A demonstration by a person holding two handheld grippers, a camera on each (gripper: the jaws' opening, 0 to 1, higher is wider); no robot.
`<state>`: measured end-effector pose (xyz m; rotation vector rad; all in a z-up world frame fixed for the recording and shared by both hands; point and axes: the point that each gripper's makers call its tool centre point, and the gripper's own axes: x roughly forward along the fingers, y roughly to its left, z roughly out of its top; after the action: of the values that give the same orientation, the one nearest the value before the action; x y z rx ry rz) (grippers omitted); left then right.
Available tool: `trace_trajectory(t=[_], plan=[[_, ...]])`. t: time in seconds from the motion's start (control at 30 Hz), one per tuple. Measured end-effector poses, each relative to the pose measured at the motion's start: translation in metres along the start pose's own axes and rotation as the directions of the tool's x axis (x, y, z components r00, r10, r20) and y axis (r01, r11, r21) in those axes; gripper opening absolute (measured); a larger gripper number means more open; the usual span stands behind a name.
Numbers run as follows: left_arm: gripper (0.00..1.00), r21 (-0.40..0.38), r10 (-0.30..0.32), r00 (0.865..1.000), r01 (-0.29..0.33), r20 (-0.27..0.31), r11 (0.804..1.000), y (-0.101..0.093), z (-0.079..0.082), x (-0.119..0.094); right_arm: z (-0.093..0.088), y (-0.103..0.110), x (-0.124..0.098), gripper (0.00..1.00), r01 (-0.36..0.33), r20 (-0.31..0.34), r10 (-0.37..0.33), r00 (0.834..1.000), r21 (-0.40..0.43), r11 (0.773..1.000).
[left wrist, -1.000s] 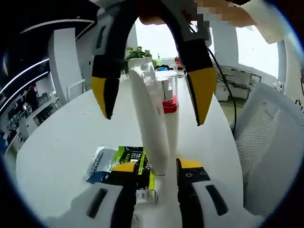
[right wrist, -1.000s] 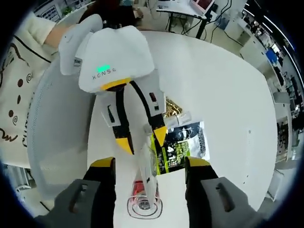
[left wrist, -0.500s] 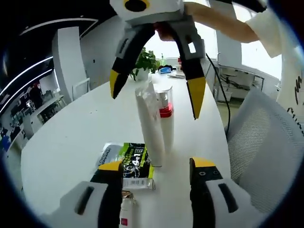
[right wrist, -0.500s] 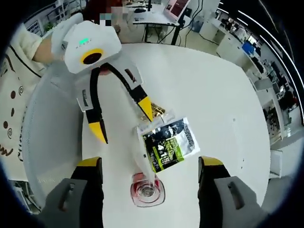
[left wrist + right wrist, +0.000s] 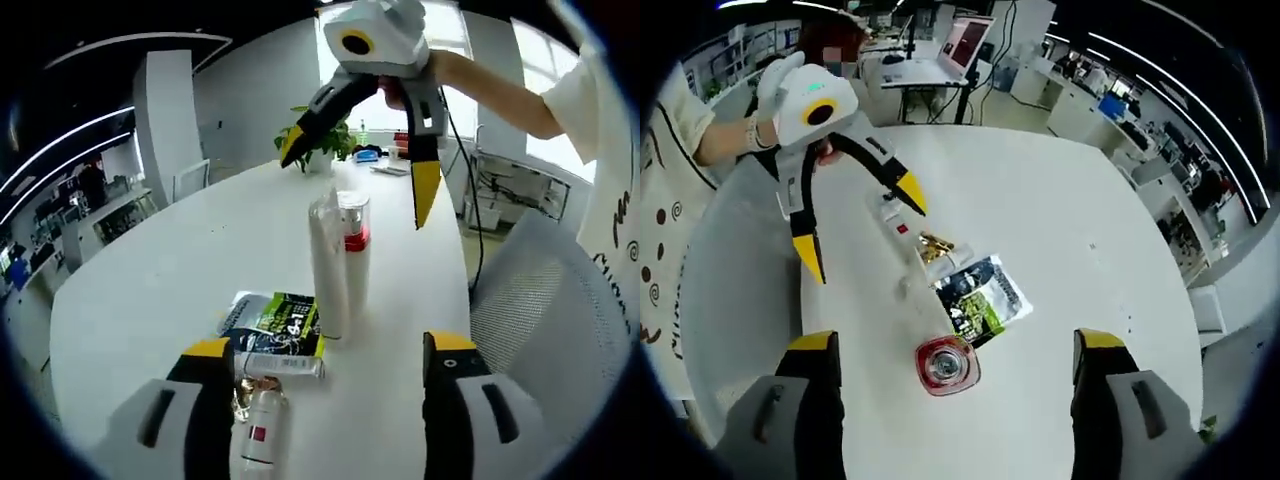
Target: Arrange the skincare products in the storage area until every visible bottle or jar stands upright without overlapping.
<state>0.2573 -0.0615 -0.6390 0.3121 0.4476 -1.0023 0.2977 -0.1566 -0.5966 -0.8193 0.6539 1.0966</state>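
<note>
Plastic, foil and a smooth white tabletop

The table (image 5: 150,290) looks matt and smooth. The white tube (image 5: 328,270) reads as satiny plastic beside a bottle (image 5: 355,262) with a clear glossy cap over a red collar. At the lower middle of the left gripper view lies a shiny printed sachet (image 5: 275,325), a small clear bottle (image 5: 262,440) with a gold metallic neck just below it. The chair (image 5: 535,300) at right has woven mesh.

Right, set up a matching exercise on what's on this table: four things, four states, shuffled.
1. white tube
2. gold-capped bottle
3. green and black sachet
4. right gripper

A. lying on its side
B. flat, printed face up
C. standing upright
D. open, held in the air

Pairs: 1-C, 2-A, 3-B, 4-D
</note>
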Motion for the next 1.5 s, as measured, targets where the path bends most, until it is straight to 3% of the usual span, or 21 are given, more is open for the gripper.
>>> trace_trajectory(t=[0.27, 0.67, 1.17, 1.37, 1.5], plan=[[0.85, -0.022, 0.024, 0.999, -0.025, -0.024, 0.999, -0.007, -0.004, -0.015, -0.006, 0.007, -0.015, 0.99, 0.062, 0.082, -0.067, 0.994, 0.072, 0.995], [0.95, -0.054, 0.031, 0.998, -0.033, -0.048, 0.998, 0.003, -0.018, -0.026, -0.020, 0.025, -0.028, 1.00, 0.139, 0.121, -0.156, 0.980, 0.137, 0.981], [0.99, -0.082, 0.042, 0.995, -0.049, -0.090, 0.995, 0.006, -0.034, -0.035, -0.036, 0.040, -0.017, 1.00, 0.171, 0.147, -0.215, 0.965, 0.267, 0.949], [0.99, -0.092, 0.049, 0.993, -0.059, -0.110, 0.994, 0.011, -0.042, -0.037, -0.034, 0.051, -0.013, 1.00, 0.180, 0.161, -0.236, 0.958, 0.301, 0.936], [0.99, -0.093, 0.061, 0.989, -0.074, -0.137, 0.993, 0.010, -0.049, -0.039, -0.038, 0.061, -0.004, 1.00, 0.188, 0.132, -0.236, 0.963, 0.303, 0.934]])
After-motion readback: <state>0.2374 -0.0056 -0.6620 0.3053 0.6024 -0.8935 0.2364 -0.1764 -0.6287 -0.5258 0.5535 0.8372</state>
